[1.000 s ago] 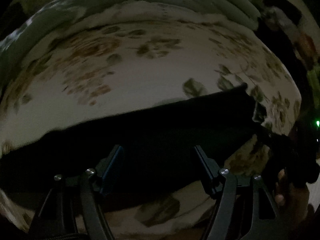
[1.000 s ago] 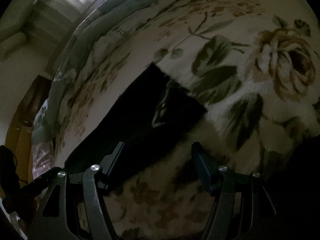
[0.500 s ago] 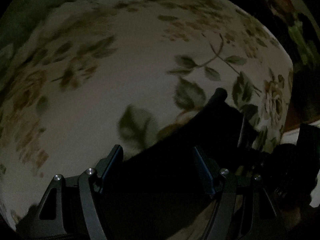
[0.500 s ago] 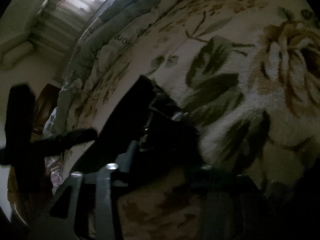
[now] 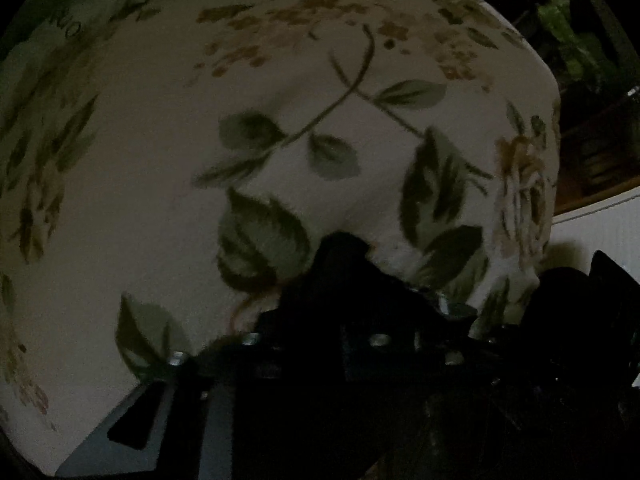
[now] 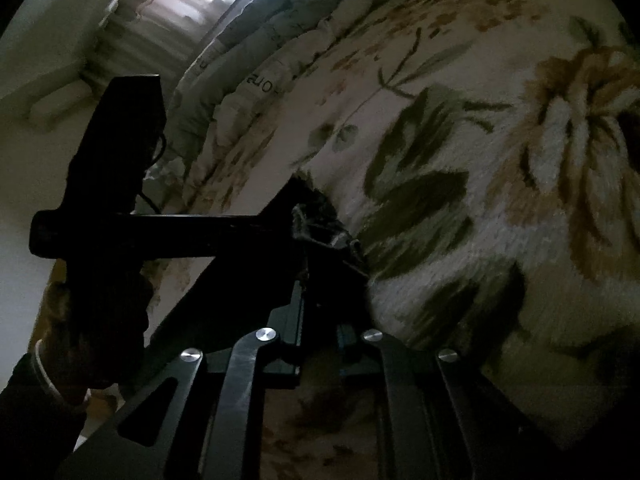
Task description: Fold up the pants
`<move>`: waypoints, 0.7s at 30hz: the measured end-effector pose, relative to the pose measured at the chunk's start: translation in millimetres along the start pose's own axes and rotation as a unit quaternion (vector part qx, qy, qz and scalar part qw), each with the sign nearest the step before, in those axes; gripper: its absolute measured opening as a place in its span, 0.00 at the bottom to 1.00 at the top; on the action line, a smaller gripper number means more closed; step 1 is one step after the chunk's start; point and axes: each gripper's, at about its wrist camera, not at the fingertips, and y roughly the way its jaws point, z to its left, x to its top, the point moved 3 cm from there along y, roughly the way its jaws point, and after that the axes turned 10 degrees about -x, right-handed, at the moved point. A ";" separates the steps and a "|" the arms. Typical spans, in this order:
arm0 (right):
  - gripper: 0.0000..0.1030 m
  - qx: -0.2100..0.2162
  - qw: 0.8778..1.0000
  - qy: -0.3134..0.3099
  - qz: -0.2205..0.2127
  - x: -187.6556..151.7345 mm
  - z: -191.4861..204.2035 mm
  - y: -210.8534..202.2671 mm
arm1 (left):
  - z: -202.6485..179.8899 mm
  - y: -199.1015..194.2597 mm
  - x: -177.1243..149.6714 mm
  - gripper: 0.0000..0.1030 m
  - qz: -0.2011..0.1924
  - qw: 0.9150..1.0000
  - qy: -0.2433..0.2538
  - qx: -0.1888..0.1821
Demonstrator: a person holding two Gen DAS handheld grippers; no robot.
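The black pants (image 5: 344,280) lie on a cream floral blanket (image 5: 160,200) in dim light. My left gripper (image 5: 352,320) is shut on the end of the pants, black cloth bunched between its fingers. My right gripper (image 6: 320,304) is shut on the pants (image 6: 316,216) too, at the same end, with a fold of cloth standing up between its fingers. The left gripper (image 6: 120,232) and the hand holding it show at the left of the right wrist view, close beside the right gripper.
A rolled grey-white quilt (image 6: 248,56) lies along the far side of the bed. A curtained window (image 6: 192,12) is beyond it. The bed's edge (image 5: 552,184) drops off at the right, with a white surface (image 5: 600,224) and dark furniture past it.
Both grippers were open a second ago and have closed on the end of the pants. The left gripper has swung right and come up next to the right one.
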 end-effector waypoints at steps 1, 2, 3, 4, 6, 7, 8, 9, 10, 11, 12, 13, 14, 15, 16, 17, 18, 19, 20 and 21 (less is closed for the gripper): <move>0.12 0.002 1.000 -0.003 -0.001 1.1 0.3 -1.3 | -2.8 -1.9 -0.2 0.12 -0.006 1.000 0.004 0.006; 0.12 0.002 1.000 -0.006 -0.005 1.6 1.1 -3.5 | -4.7 -3.7 -1.3 0.11 -0.011 1.000 0.007 0.008; 0.12 0.002 1.000 -0.010 -0.005 0.7 1.9 -5.3 | -6.6 -6.0 -2.6 0.11 -0.017 1.000 0.007 0.009; 0.12 0.003 1.000 -0.013 -0.006 0.6 3.7 -6.1 | -8.2 -8.8 -2.3 0.10 -0.023 1.000 0.007 0.009; 0.12 0.009 1.000 -0.014 -0.009 0.2 7.7 -10.2 | -10.8 -18.8 -6.7 0.09 -0.042 0.999 0.002 -0.002; 0.12 0.013 1.000 -0.019 -0.014 -1.0 11.9 -14.1 | -11.2 -25.0 -10.6 0.09 -0.053 0.999 0.000 -0.008; 0.12 0.019 0.999 -0.023 -0.017 -0.3 17.6 -16.0 | -13.5 -30.0 -14.8 0.09 -0.062 0.998 -0.001 -0.013; 0.12 0.025 0.999 -0.026 -0.020 1.3 21.6 -17.7 | -13.4 -38.1 -18.9 0.09 -0.072 0.997 -0.001 -0.018; 0.12 0.039 0.998 -0.031 -0.025 1.6 28.0 -23.3 | -13.7 -48.5 -23.7 0.09 -0.085 0.996 0.001 -0.023; 0.12 0.054 0.997 -0.036 -0.028 2.8 34.8 -27.3 | -15.2 -56.2 -27.1 0.09 -0.094 0.995 0.003 -0.026; 0.12 0.065 0.997 -0.040 -0.031 3.1 39.5 -31.2 | -15.2 -68.2 -32.4 0.09 -0.109 0.994 0.005 -0.031; 0.12 0.080 0.995 -0.049 -0.036 3.6 49.4 -37.2 | -14.7 -76.9 -36.0 0.09 -0.120 0.992 0.007 -0.035; 0.12 0.091 0.994 -0.055 -0.038 3.3 55.8 -40.0 | -13.0 -85.0 -41.7 0.09 -0.129 0.991 0.007 -0.039; 0.12 0.105 0.992 -0.061 -0.038 2.5 63.9 -43.5 | -11.7 -94.6 -46.8 0.09 -0.140 0.989 0.006 -0.044; 0.12 0.119 0.990 -0.066 -0.039 0.5 74.4 -47.7 | -10.6 -104.9 -53.6 0.09 -0.152 0.987 0.005 -0.049; 0.12 0.132 0.988 -0.070 -0.036 -0.7 82.6 -49.6 | -9.9 -113.0 -60.0 0.09 -0.161 0.985 0.004 -0.053; 0.12 0.141 0.987 -0.072 -0.034 -1.1 89.1 -50.6 | -7.8 -120.9 -65.6 0.09 -0.171 0.984 0.002 -0.056; 0.12 0.148 0.986 -0.074 -0.033 -2.3 94.8 -52.3 | -5.3 -129.1 -72.0 0.09 -0.181 0.982 -0.001 -0.057; 0.12 0.155 0.984 -0.082 -0.031 -4.8 104.4 -52.7 | -1.8 -137.5 -79.6 0.09 -0.191 0.980 -0.006 -0.059; 0.12 0.160 0.983 -0.086 -0.028 -6.7 109.8 -52.4 | 1.0 -142.9 -84.7 0.09 -0.198 0.978 -0.010 -0.062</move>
